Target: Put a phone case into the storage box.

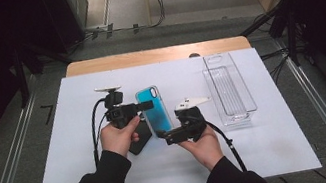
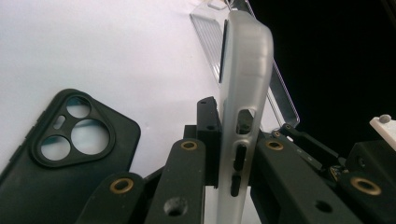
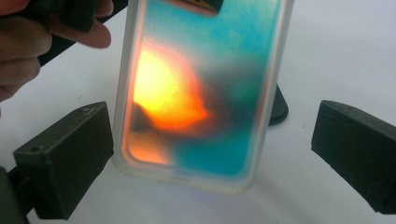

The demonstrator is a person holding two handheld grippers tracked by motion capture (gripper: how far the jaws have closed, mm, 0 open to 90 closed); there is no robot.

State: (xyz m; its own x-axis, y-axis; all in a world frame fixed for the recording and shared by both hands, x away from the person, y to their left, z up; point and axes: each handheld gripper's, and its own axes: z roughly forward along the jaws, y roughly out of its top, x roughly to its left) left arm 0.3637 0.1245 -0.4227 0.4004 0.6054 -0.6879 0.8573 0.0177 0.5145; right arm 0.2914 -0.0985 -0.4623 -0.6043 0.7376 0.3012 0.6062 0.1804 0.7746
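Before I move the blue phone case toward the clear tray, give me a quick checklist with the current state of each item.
1. Left tool shut on the blue phone case: ok, jaws press both faces in the left gripper view.
2. Right tool gripping the case: not ok, its jaws stand open on either side.
3. Case off the table: cannot tell.
4. Clear tray free inside: ok.
5. Black phone case out of the path: ok, it lies flat on the left hand's side.
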